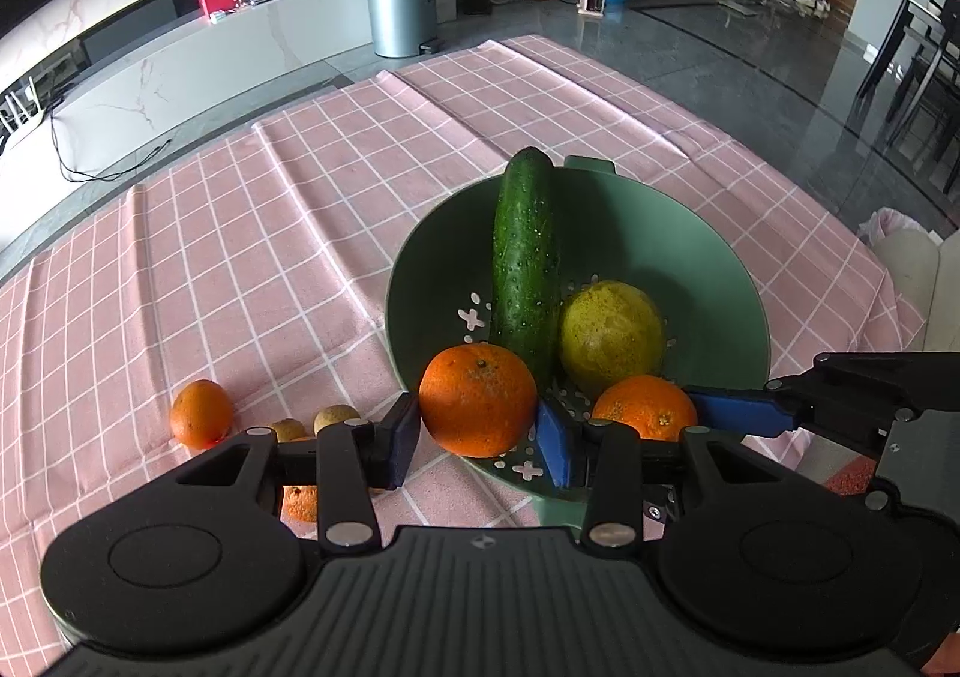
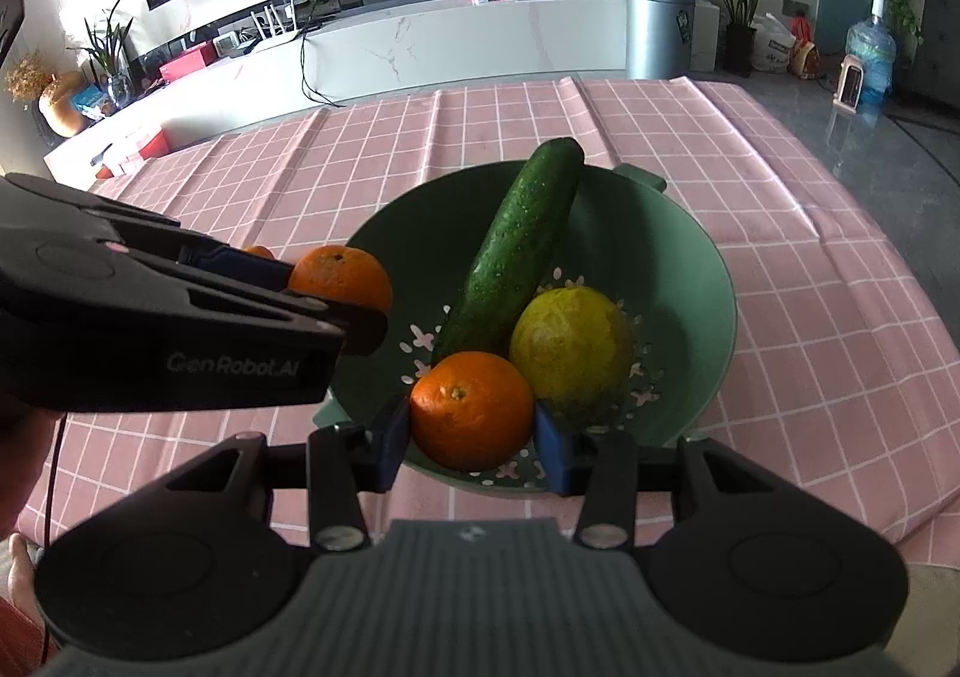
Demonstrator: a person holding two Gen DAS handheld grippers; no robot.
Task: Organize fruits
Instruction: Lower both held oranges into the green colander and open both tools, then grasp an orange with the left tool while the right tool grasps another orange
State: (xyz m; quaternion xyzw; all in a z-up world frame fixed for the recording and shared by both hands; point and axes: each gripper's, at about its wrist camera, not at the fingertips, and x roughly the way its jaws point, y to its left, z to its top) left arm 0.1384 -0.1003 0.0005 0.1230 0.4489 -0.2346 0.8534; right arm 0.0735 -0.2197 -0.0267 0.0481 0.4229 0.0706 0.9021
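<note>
Both tongs carrying an orange each over the green bowl (image 2: 690,269). Left tongs (image 1: 477,431) clamped on one orange (image 1: 477,398) above the near rim; right tongs (image 2: 472,434) clamped on the other orange (image 2: 472,407) above the bowl floor. Cucumber (image 2: 516,251) and lemon (image 2: 570,347) already inside. Next, I judge: lower, part the tongs, release without knocking the cucumber. Only the left view shows another orange (image 1: 201,413) and small brown fruits (image 1: 336,418) left on the worktop (image 1: 240,233).
</note>
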